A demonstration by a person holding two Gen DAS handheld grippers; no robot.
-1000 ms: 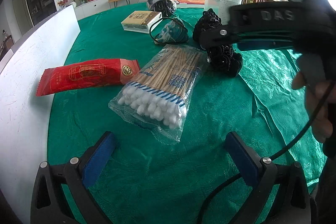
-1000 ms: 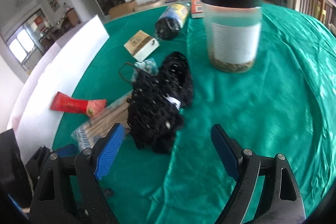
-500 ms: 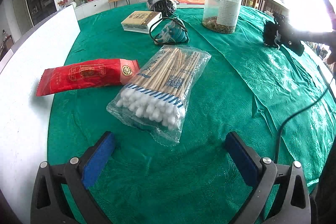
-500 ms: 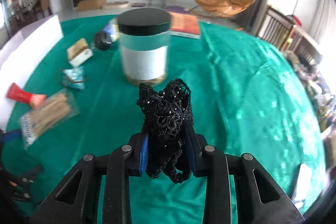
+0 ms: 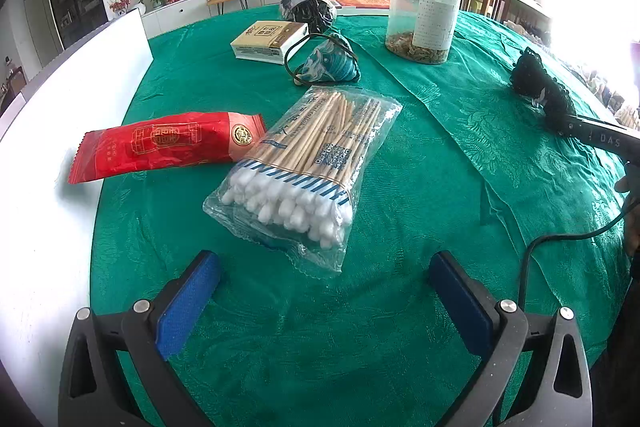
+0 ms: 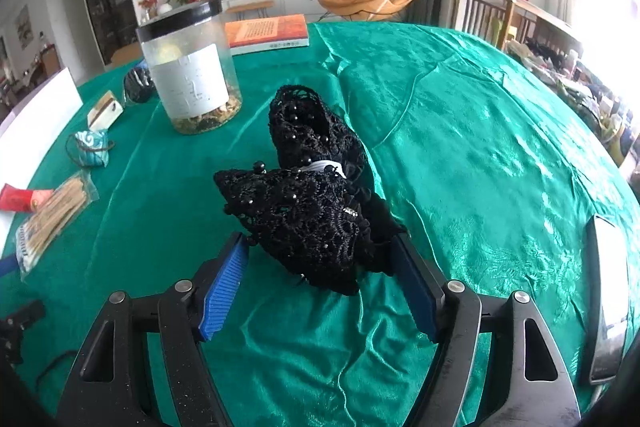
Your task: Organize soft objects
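A living room with a television lies behind the green-clothed table (image 6: 480,131). At lower centre of the right wrist view, the right gripper (image 6: 320,287) has just been opening, and the black lace bundle (image 6: 308,203) sits loose between its wide jaws. Pull straight back so the lace doesn't snag. The left gripper (image 5: 320,307) stands wide, empty. "DAS" is readable on the right gripper's arm.

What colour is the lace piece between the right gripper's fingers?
Black, studded with small black beads: the lace piece shows best in the right wrist view.
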